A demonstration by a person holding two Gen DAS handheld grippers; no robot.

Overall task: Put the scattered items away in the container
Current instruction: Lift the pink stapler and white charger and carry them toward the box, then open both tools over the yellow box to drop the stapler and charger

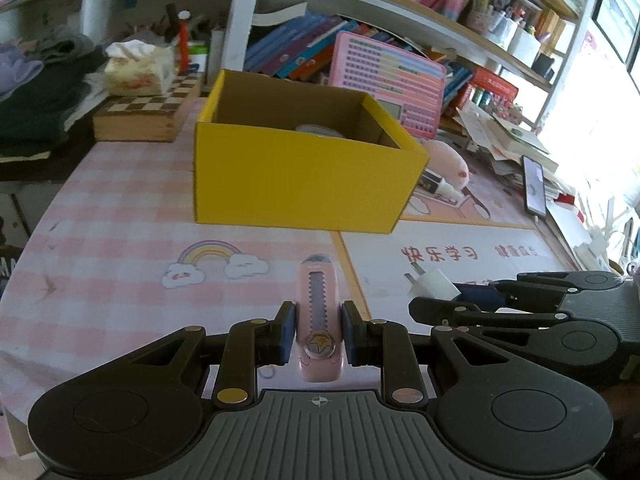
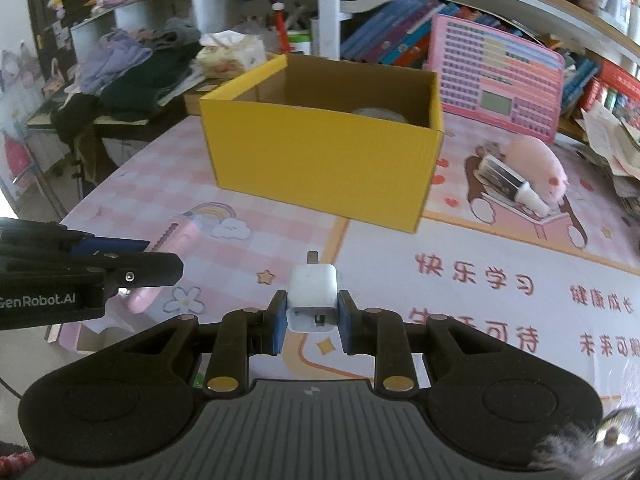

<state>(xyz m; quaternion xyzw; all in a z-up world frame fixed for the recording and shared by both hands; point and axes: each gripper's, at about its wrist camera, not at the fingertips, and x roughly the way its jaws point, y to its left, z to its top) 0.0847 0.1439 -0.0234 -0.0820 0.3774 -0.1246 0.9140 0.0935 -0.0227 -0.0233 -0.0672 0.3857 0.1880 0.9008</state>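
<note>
An open yellow cardboard box (image 1: 304,176) stands on the pink desk mat, also in the right wrist view (image 2: 320,160). A roll of tape (image 1: 320,130) lies inside it. My left gripper (image 1: 319,330) is shut on a pink utility knife (image 1: 320,312), short of the box. My right gripper (image 2: 312,318) is shut on a white plug charger (image 2: 312,296), to the right of the left one. The charger (image 1: 434,284) and the right gripper (image 1: 520,312) also show in the left wrist view. The knife (image 2: 176,244) shows in the right wrist view behind the left gripper (image 2: 120,268).
A tube with a white cap (image 2: 512,188) and a pink plush toy (image 2: 540,164) lie right of the box. A phone (image 1: 534,186) lies at the far right. A chessboard box (image 1: 148,112), tissues, clothes, books and a pink toy tablet (image 1: 392,80) crowd the back.
</note>
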